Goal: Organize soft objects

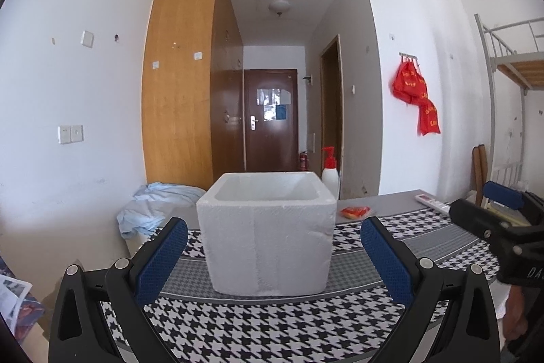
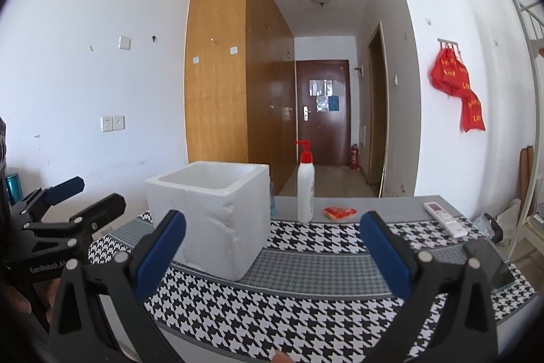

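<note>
Standing wide open and holding nothing, the left gripper [image 1: 273,247] faces the foam box [image 1: 268,230] straight ahead, and the right gripper [image 2: 272,247] is equally spread and empty. The red packet [image 2: 340,212] lies flat on the table [image 2: 374,206] behind the box, beside the pump bottle [image 2: 305,193], its long axis left-right. It seems nearer to the right gripper.

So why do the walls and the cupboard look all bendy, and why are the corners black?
Left wrist view: the fisheye lens bows the cupboard and wall edges, and its round rim blacks out the corners; the foam box in the middle looks nearly straight. Right wrist view: same bending on the cupboard, and the red bags near the edge look slightly blurred.
</note>
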A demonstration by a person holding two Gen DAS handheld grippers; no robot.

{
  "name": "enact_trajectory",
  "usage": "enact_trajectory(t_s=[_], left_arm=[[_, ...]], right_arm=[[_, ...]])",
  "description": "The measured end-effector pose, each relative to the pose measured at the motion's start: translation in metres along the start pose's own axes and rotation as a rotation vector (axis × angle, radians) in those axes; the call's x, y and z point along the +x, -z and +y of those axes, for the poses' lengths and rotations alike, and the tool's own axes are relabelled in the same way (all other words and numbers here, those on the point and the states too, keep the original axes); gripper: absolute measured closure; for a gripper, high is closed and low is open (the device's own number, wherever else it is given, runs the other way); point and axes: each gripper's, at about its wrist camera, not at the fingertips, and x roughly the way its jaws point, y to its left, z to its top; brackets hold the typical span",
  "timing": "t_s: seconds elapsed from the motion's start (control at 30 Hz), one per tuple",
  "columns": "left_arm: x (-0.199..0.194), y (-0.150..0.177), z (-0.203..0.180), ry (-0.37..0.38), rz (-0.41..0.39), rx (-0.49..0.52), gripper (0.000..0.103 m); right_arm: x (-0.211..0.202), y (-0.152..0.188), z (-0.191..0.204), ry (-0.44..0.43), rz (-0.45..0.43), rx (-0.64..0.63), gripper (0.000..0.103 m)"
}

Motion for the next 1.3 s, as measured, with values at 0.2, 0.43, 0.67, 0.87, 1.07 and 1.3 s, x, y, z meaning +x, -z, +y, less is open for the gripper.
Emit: enact_trajectory(t_s=[0.2, 0.43, 0.67, 0.87, 1.07, 1.3], left_arm=[[0.0022, 0.0095, 0.0030, -0.002, 0.030, -0.023, 0.001], [-0.0038, 0.0091, 0.0025, 0.008, 0.021, -0.022, 0.001], [-0.0069, 0.0081, 0.0029, 0.000, 0.018, -0.025, 0.001], [-0.0072, 0.0084, 0.0012, -0.005, 0.017, -0.016, 0.001], [-0.0044, 0.0092, 0.0025, -0.008, 0.023, -0.018, 0.001], [-0.0014, 0.0097, 0.0033, -0.012, 0.030, -0.022, 0.001]], right_arm=[[-0.0008, 0.0067, 0.0001, 0.010, 0.009, 0.003, 0.000], [-0.0038, 0.0071, 0.0041, 0.002, 0.011, 0.003, 0.000], [-0.0038, 0.0067, 0.0049, -0.003, 0.012, 0.000, 0.000], [-0.0034, 0.0080, 0.0064, -0.007, 0.016, -0.005, 0.000], [-0.0016, 0.0092, 0.0067, -0.008, 0.021, -0.005, 0.000], [0.0008, 0.0099, 0.0057, -0.011, 0.028, -0.004, 0.000]])
